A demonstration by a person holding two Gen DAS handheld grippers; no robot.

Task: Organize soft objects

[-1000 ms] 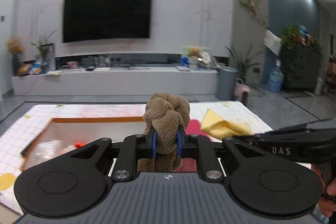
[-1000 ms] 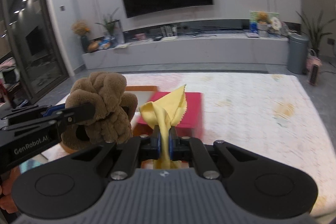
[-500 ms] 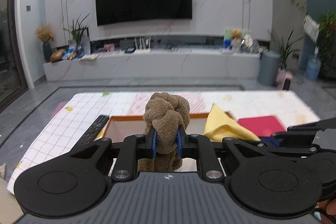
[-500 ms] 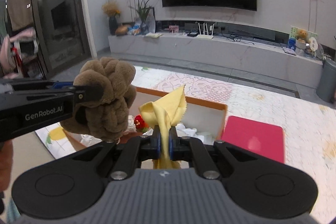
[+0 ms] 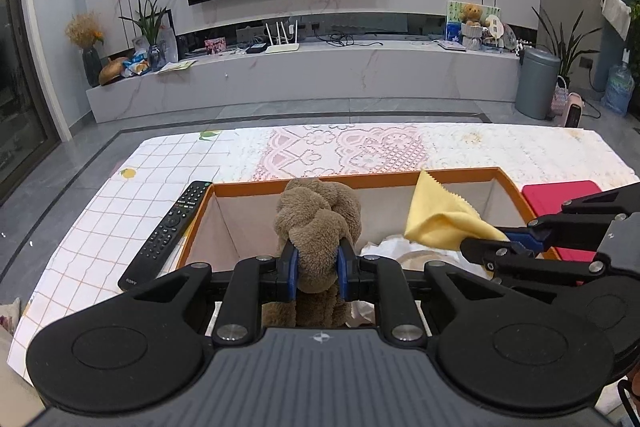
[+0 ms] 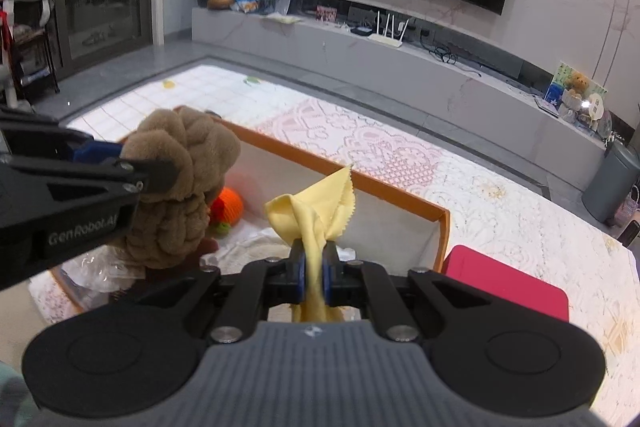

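In the left wrist view we see our left tongs [image 5: 318,273] pinching the brown plush knot [image 5: 318,219] above the open orange-rimmed box [image 5: 352,182], which stands near the front edge of the tabletop [image 5: 500,147] beside a remote control [image 5: 168,231]; we judge that we are in the carrying step, and the next move calls for lowering it inside the walls and then spreading the tongs. In the right wrist view our right tongs [image 6: 314,273] are pressed on the yellow cloth [image 6: 316,211], also over the box, near its right wall and the red pad [image 6: 508,283]. The box floor is mostly hidden by both loads, so the white things and the orange toy [image 6: 230,205] there are hard to identify.
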